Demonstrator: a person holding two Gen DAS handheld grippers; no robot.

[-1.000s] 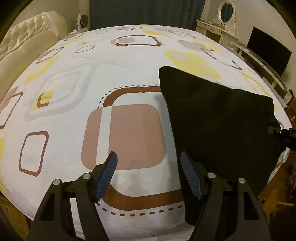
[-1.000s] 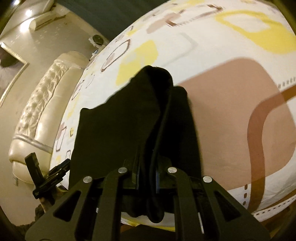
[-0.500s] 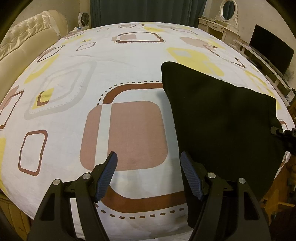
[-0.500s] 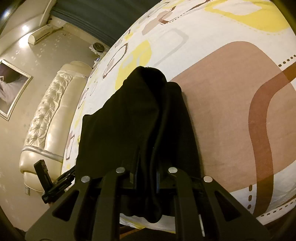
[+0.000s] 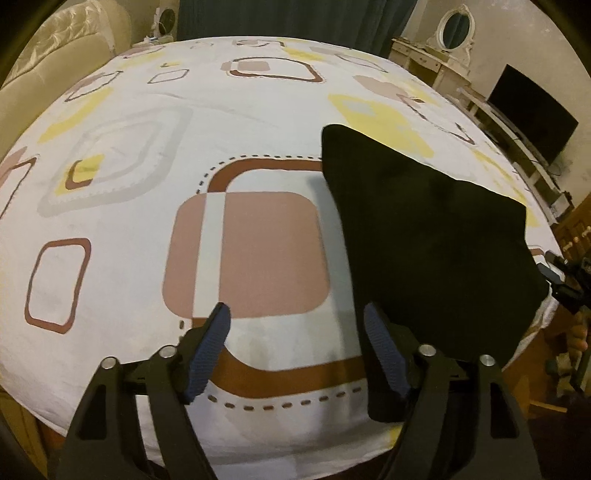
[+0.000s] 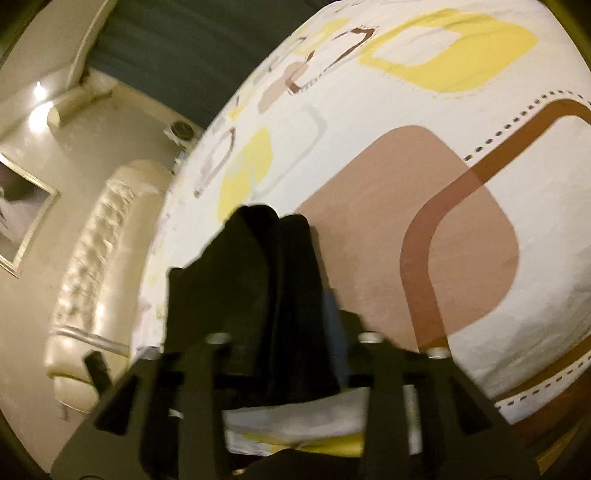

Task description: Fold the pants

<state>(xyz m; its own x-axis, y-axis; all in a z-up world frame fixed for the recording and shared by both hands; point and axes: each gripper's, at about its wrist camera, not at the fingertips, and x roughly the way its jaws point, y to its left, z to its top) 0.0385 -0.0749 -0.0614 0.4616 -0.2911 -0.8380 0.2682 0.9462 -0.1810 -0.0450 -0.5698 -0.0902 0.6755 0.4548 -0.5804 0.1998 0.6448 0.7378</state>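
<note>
The black pants (image 5: 428, 236) lie folded on the patterned bedsheet (image 5: 155, 122), near the bed's right front corner. My left gripper (image 5: 297, 345) is open and empty above the sheet, just left of the pants' near edge. In the right wrist view the pants (image 6: 273, 280) run forward between the spread fingers of my right gripper (image 6: 286, 354), which is open, with a blue pad (image 6: 334, 314) showing beside the cloth. The right gripper also shows in the left wrist view (image 5: 565, 280) at the pants' far right corner.
A cream padded headboard (image 5: 55, 62) stands at the left. A dresser with an oval mirror (image 5: 448, 29) and a dark TV (image 5: 532, 110) stand at the right. Dark curtains (image 5: 295, 18) hang behind. The bed's edge runs close under both grippers.
My right gripper has opened and let go of the pants' edge, and it has drawn back a little. The left gripper stays open and has shifted only slightly.
</note>
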